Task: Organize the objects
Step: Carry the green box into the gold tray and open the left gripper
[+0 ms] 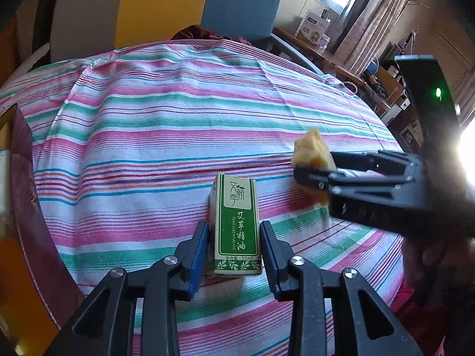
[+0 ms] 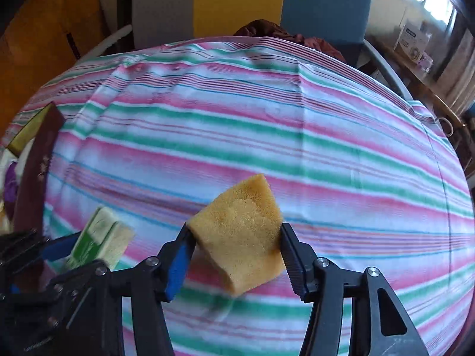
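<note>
A small green and white essential oil box [image 1: 236, 225] stands upright on the striped tablecloth [image 1: 178, 112], and my left gripper [image 1: 234, 237] is shut on its two sides. To its right, a yellow sponge [image 1: 311, 151] hangs just above the cloth with my right gripper [image 1: 316, 166] shut on it from the right. In the right wrist view the sponge [image 2: 240, 237] sits tilted between the fingers of my right gripper [image 2: 237, 234]. The box [image 2: 98, 243] shows blurred at the lower left of that view.
A dark maroon container [image 1: 23, 163] with items inside sits at the table's left edge [image 2: 38, 163]. Grey, yellow and blue chair backs [image 2: 323, 9] stand behind the table. A side table with a white carton [image 1: 314, 26] is at the back right. A hand [image 1: 430, 264] holds the right gripper.
</note>
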`<state>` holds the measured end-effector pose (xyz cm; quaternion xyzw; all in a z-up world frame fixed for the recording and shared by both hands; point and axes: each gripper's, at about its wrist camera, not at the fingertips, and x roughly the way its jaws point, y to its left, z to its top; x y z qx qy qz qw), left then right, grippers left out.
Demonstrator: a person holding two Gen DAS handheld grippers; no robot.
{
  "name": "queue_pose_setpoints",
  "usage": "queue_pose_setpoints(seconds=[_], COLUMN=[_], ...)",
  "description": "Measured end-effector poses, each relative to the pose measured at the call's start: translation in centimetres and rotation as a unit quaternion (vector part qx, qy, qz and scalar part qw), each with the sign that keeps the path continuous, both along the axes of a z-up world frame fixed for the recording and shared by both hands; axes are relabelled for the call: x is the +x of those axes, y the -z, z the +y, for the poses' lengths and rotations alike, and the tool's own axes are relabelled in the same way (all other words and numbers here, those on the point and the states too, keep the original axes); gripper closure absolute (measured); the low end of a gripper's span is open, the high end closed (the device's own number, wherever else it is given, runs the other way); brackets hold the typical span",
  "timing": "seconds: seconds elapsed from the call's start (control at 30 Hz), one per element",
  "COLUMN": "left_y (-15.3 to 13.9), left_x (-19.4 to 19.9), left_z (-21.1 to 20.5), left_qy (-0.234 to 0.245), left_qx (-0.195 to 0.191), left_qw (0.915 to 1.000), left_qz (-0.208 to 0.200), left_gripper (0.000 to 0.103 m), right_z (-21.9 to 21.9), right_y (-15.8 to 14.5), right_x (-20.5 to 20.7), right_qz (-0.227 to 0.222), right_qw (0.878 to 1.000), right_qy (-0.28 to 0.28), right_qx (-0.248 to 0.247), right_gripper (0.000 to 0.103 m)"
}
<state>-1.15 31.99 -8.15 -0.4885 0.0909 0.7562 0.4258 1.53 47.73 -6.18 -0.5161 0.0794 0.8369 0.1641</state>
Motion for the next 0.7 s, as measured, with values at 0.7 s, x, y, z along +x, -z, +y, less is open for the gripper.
queue_pose_setpoints(seconds=[0.7], left_y=[-4.6], left_x=[3.5], left_z=[-6.6], left_qy=[-0.020], left_qx=[0.026], left_qw=[0.9978], left_qz=[0.058], left_gripper=[0.069], right_z=[-2.5], right_y=[1.8], right_x=[-0.8], right_qz=[-0.020], right_qw=[0.995], right_qy=[-0.037], right_qx=[0.093], right_gripper=[0.046])
